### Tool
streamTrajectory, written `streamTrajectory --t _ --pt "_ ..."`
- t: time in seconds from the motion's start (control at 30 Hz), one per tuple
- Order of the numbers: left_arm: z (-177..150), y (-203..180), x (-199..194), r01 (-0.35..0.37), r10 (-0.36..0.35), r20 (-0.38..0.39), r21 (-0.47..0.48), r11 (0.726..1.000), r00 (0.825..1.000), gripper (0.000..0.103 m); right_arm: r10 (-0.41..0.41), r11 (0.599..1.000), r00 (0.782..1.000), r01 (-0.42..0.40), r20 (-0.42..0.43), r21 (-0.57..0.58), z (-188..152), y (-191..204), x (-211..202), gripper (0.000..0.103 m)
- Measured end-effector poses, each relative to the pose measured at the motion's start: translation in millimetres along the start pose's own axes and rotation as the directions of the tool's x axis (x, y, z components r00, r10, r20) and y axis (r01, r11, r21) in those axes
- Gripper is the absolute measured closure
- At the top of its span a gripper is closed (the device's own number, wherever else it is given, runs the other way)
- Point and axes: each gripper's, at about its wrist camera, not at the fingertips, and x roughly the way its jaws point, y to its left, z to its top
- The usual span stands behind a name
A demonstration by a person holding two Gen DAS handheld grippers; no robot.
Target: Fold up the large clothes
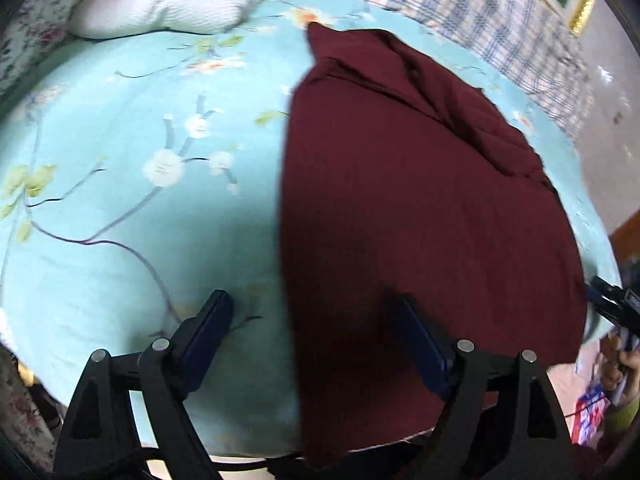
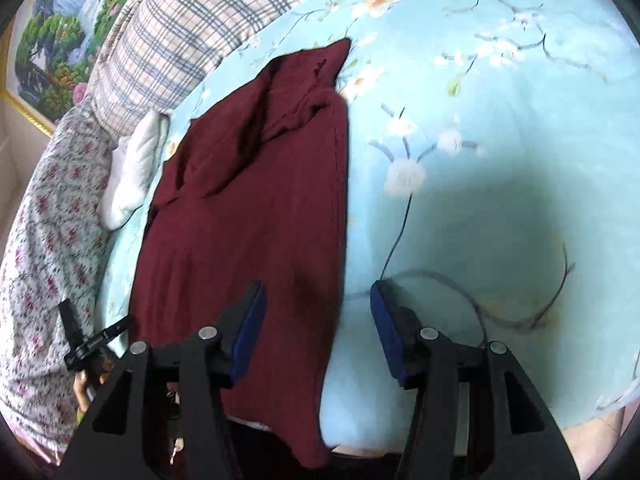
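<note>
Already the maroon garment [image 1: 420, 200] lies folded into a long narrow strip on the floral light-blue bedsheet [image 1: 120, 200], running from the lower centre of the left wrist view up toward the plaid quilt [image 1: 460, 4] at the top, its near end hanging over the bed's edge. Lengthwise folding looks done (the far end is still rumpled); a crosswise fold seems left. Both grippers hold nothing: the left gripper [image 1: 316, 340] gapes wide astride the strip's left edge, the right gripper [image 2: 318, 320] stands open over its right edge.
</note>
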Motion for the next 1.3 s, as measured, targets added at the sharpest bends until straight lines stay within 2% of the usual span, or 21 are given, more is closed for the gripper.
streamTrajectory --t 0.07,0.13,0.2,0.23,0.3,0.33,0.4,0.47,0.5,0.63,0.83,0.93,1.13,1.3 --pt "-3.7 -7.8 0.3 0.052 -0.052 -0.007 0.021 0.998 0.999 0.020 0.036 0.999 0.999 -0.036 -0.017 -0.012 -6.5 3.9 4.7 0.048" --pt "-8.3 -12.4 -1.3 0.102 -0.102 -0.012 0.030 0.994 0.995 0.024 0.130 0.991 0.990 -0.130 -0.050 -0.005 -13.9 9.8 11.7 0.048" --pt "-13.1 -16.7 -3.3 0.135 -0.134 -0.014 0.042 0.990 0.991 0.035 0.199 0.979 0.975 -0.202 -0.095 -0.021 -24.2 18.4 18.3 0.049" --pt "-16.0 -18.5 -3.6 0.140 -0.139 -0.014 0.044 0.989 0.990 0.038 0.208 0.976 0.972 -0.215 -0.112 -0.047 -30.4 23.8 20.7 0.051" --pt "-18.6 -16.9 -4.5 0.158 -0.157 -0.013 0.037 0.987 0.987 0.055 0.214 0.970 0.968 -0.227 -0.134 -0.087 -40.4 29.5 24.9 0.057" --pt "-19.0 -15.2 -3.6 0.178 -0.178 -0.018 0.023 0.984 0.984 0.059 0.225 0.968 0.965 -0.237 -0.137 -0.082 -42.9 28.6 26.1 0.063" --pt "-19.5 -13.8 -3.0 0.197 -0.197 -0.026 0.011 0.980 0.980 0.076 0.253 0.965 0.959 -0.260 -0.128 -0.043 -43.1 21.9 29.8 0.073" --pt "-18.4 -17.5 -0.2 0.203 -0.202 -0.039 0.015 0.979 0.979 0.091 0.261 0.965 0.957 -0.264 -0.124 -0.004 -40.7 15.0 36.0 0.091" --pt "-18.6 -19.7 0.1 0.203 -0.202 -0.042 0.018 0.979 0.979 0.093 0.261 0.965 0.957 -0.263 -0.124 0.004 -41.8 13.9 37.4 0.094" --pt "-16.5 -24.1 -4.6 0.195 -0.195 -0.010 0.013 0.981 0.981 0.096 0.271 0.962 0.956 -0.274 -0.115 -0.010 -44.4 16.0 32.9 0.097" --pt "-0.3 -27.7 -35.1 0.256 -0.253 0.102 -0.017 0.967 0.962 0.096 0.336 0.940 0.941 -0.338 -0.046 -0.047 -28.1 27.5 8.4 0.098" --pt "14.9 -33.6 -47.7 0.261 -0.256 0.146 -0.014 0.965 0.956 0.096 0.365 0.929 0.931 -0.365 -0.016 -0.062 -16.9 36.3 -1.4 0.098" --pt "64.8 -43.1 -64.6 0.288 -0.269 0.252 -0.040 0.957 0.930 0.096 0.415 0.908 0.908 -0.409 0.051 -0.095 18.2 54.9 -15.3 0.098" --pt "127.6 -50.9 -62.1 0.272 -0.246 0.311 -0.042 0.962 0.918 0.096 0.441 0.896 0.892 -0.432 0.098 -0.101 61.5 62.5 -14.1 0.098"
